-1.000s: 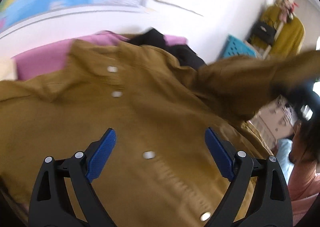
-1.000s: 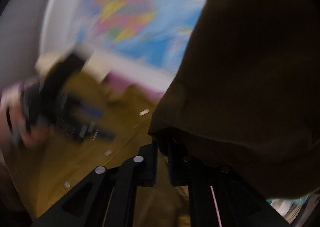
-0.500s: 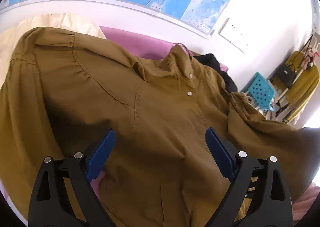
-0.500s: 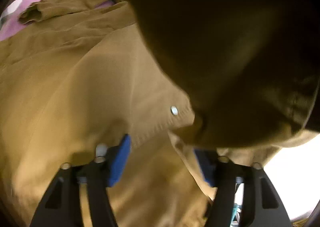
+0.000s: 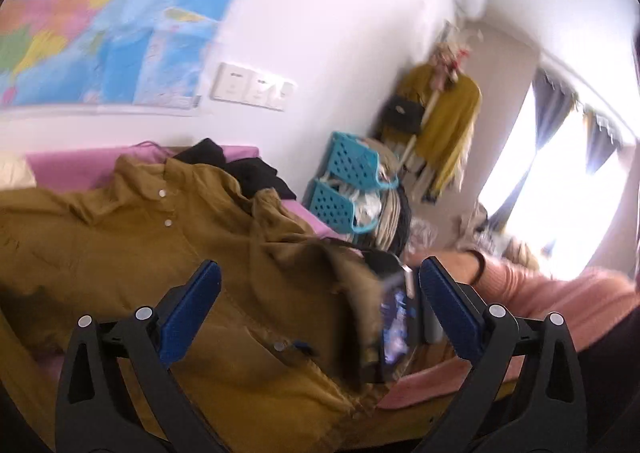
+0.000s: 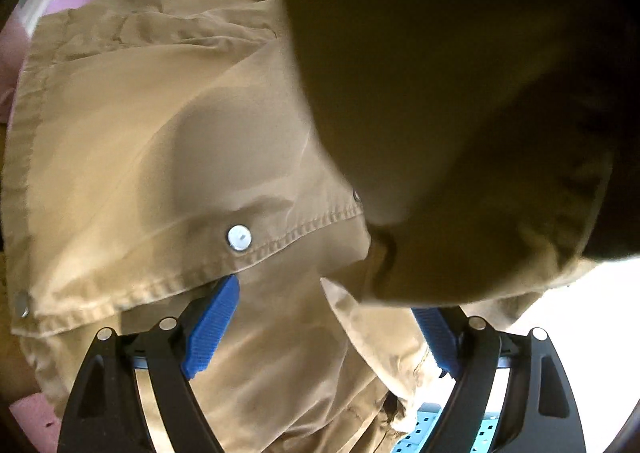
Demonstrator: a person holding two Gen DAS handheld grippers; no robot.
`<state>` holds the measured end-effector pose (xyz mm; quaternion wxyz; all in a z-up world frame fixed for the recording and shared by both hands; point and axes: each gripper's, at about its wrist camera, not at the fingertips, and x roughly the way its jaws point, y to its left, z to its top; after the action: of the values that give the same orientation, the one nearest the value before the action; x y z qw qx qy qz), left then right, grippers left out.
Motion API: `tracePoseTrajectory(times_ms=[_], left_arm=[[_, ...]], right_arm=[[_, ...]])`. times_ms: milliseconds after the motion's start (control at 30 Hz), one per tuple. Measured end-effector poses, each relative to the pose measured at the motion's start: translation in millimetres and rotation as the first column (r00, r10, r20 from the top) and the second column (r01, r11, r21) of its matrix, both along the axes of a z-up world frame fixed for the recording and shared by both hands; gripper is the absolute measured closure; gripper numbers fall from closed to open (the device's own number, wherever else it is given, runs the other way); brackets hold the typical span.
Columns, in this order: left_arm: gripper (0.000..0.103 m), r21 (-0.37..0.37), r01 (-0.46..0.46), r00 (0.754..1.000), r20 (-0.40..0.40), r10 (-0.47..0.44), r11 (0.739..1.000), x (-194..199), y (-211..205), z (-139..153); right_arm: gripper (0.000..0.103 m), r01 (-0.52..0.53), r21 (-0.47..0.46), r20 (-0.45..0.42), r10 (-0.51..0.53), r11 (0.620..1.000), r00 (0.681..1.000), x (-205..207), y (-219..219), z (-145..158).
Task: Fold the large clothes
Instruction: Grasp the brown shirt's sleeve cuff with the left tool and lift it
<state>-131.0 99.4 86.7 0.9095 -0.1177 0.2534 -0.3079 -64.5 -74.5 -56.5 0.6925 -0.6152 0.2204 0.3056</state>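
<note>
A mustard-brown button shirt (image 5: 120,253) lies spread on the pink bed cover (image 5: 76,169). My left gripper (image 5: 318,269) hovers above it, jaws opening wide, nothing between the blue pads. In the left wrist view the right gripper (image 5: 394,317) shows blurred over the shirt's right part, held by a hand in a pink sleeve (image 5: 552,293). In the right wrist view the shirt (image 6: 140,133) fills the picture, a white snap (image 6: 239,237) on its front edge. A dark fold of its sleeve (image 6: 440,93) hangs over my right gripper (image 6: 324,297). Its jaws are opening, loose cloth between them, unpressed.
Black clothes (image 5: 248,169) lie at the bed's far side. Stacked teal baskets (image 5: 348,189) with laundry stand beyond the bed. A rack with a yellow garment (image 5: 444,121) stands in the corner. A map (image 5: 100,33) hangs on the wall, a bright window (image 5: 560,193) at right.
My right gripper was shut on the sleeve and has opened, sinking toward the shirt front. My left gripper has swung right and lifted back from the shirt.
</note>
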Motion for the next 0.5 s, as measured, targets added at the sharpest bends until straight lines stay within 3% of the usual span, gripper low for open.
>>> tracePoseTrajectory(times_ms=[67,167,200,233,267,300,333,400,433,500], left_arm=[[0.005,0.033,0.019,1.000,-0.020,-0.018,0.999,1,-9,-5],[0.010,0.114,-0.032,0.997,-0.064,0.040,0.993,13,-21,-24],[0.017,0.157,-0.070,0.994,-0.077,0.083,0.985,20,-23,-33],[0.038,0.180,-0.093,0.989,-0.094,0.112,0.979,23,-19,-40],[0.049,0.197,-0.124,0.978,-0.142,0.153,0.973,35,-13,-52],[0.050,0.195,-0.147,0.966,-0.181,0.183,0.970,42,-6,-60],[0.049,0.186,-0.166,0.955,-0.215,0.205,0.968,46,2,-66],[0.026,0.155,-0.180,0.935,-0.279,0.218,0.971,48,21,-82],[0.008,0.149,-0.187,0.933,-0.283,0.223,0.971,46,26,-85],[0.006,0.109,-0.157,0.938,-0.295,0.183,0.981,35,34,-92]], right_arm=[[0.021,-0.001,0.002,0.013,0.001,1.000,1.000,-9,-4,-2],[0.021,-0.003,0.015,0.034,0.002,1.000,0.999,-25,-11,0],[0.021,-0.003,0.021,0.032,0.003,1.000,1.000,-25,-11,2],[0.022,-0.001,0.030,0.021,0.000,1.000,1.000,-27,-17,5],[0.022,0.000,0.041,0.013,-0.001,0.999,1.000,-29,-26,9],[0.022,0.006,0.052,0.000,-0.006,0.999,1.000,-36,-35,12],[0.022,0.012,0.062,-0.012,-0.012,0.998,1.000,-39,-34,15],[0.022,0.043,0.121,-0.079,-0.033,0.992,0.996,-37,-48,33],[0.022,0.081,0.164,-0.123,-0.061,0.983,0.990,-31,-61,42],[0.022,0.168,0.262,-0.201,-0.117,0.950,0.972,-17,-79,61]])
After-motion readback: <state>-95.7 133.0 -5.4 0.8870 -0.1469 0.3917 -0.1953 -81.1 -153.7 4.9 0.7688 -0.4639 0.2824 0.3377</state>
